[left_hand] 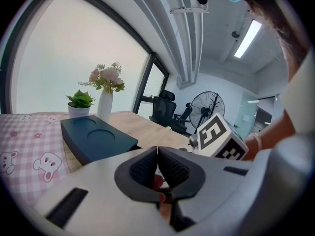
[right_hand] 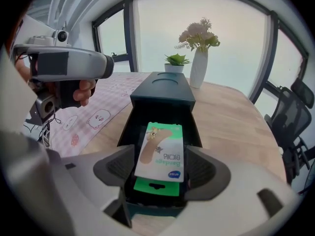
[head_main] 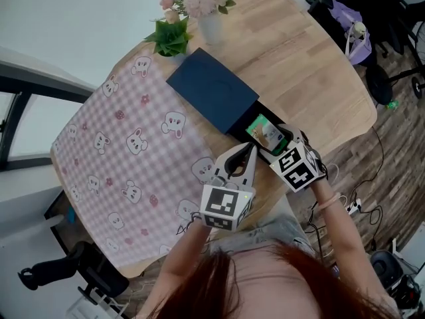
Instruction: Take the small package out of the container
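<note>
"Head view: what is shown?"

"A dark container (head_main: 211, 90) is seen on the table (head_main: 305, 65), and the package (head_main: 265, 131) lies in its open near end. The right gripper (head_main: 284, 137) is held over that end, with the left gripper (head_main: 250, 150) just beside it."

"Left gripper view?"

"Its jaws are seen pressed together (the container lies ahead, to the left)."

"Right gripper view?"

"Its jaws are spread wide on either side of the package, which is seen lying face up inside the container."
</note>
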Motion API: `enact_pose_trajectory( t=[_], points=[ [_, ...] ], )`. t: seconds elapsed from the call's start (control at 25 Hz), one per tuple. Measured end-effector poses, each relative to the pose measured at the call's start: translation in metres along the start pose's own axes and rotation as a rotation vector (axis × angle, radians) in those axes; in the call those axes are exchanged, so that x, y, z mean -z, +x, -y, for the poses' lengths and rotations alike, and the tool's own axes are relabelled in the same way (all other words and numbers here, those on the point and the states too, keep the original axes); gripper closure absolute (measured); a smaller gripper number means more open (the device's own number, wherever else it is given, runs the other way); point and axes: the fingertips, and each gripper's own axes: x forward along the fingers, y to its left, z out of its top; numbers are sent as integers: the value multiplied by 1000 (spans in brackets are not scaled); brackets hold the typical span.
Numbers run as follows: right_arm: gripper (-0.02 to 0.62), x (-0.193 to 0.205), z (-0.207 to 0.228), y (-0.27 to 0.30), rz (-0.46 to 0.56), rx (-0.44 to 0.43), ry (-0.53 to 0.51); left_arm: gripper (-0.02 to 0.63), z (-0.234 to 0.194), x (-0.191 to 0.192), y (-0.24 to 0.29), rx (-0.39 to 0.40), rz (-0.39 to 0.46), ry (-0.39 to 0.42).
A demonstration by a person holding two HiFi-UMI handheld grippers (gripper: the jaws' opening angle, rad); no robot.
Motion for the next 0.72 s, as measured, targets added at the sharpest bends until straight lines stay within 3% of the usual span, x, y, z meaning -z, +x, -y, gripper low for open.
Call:
enact_pose_trajectory(
  t=[0.72],
  points=[
    [236,23,0,24,-270,-40,-60,592,-13,6,11,-4,-13,-57]
  ],
)
